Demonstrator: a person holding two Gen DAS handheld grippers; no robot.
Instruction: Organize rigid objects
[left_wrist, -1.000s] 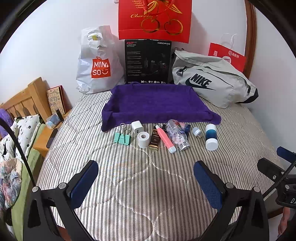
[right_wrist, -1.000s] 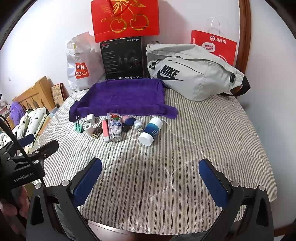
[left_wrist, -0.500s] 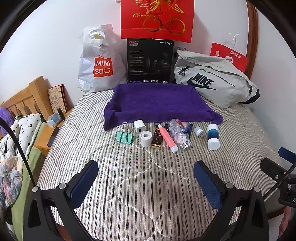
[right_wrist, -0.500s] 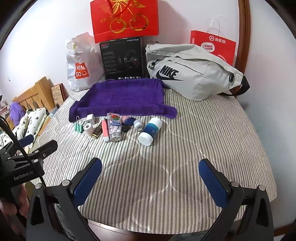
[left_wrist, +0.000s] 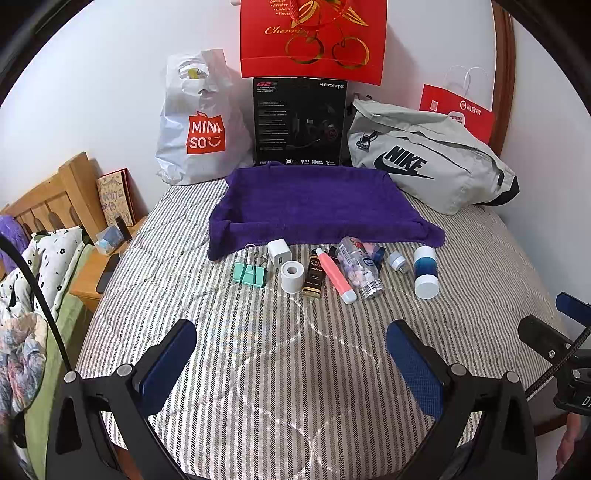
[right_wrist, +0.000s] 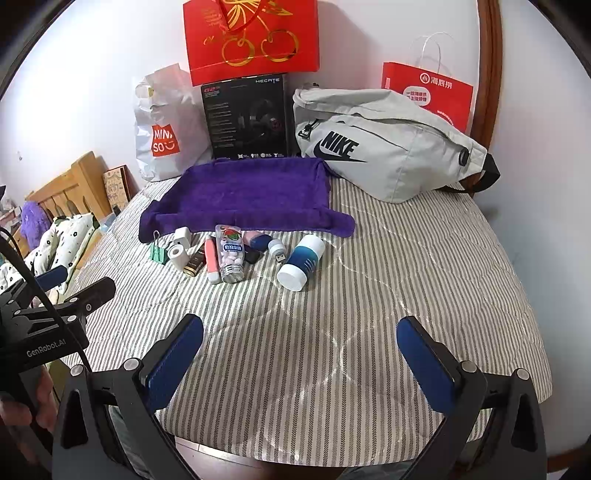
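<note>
A row of small items lies on the striped bed in front of a purple towel-lined tray (left_wrist: 317, 199) (right_wrist: 251, 188): a green binder clip (left_wrist: 250, 274), a white charger cube (left_wrist: 279, 251), a white tape roll (left_wrist: 292, 277), a dark small bottle (left_wrist: 314, 275), a pink tube (left_wrist: 336, 275) (right_wrist: 211, 260), a clear candy bottle (left_wrist: 360, 267) (right_wrist: 231, 254), a small white USB plug (left_wrist: 399, 261) and a blue-and-white bottle (left_wrist: 426, 266) (right_wrist: 301, 262). My left gripper (left_wrist: 291, 354) and right gripper (right_wrist: 301, 354) both hang open over the near bedding, well short of the row.
Against the wall stand a white Miniso bag (left_wrist: 195, 125), a black Hecate box (left_wrist: 300, 125), a grey Nike bag (left_wrist: 428, 166) and red paper bags (left_wrist: 314, 37). A wooden headboard (left_wrist: 55, 199) and nightstand sit left. The bed's front edge (right_wrist: 332, 458) is close.
The left view has shifted slightly, so the item row sits a little higher and farther. Both grippers stay open; no object has moved.
</note>
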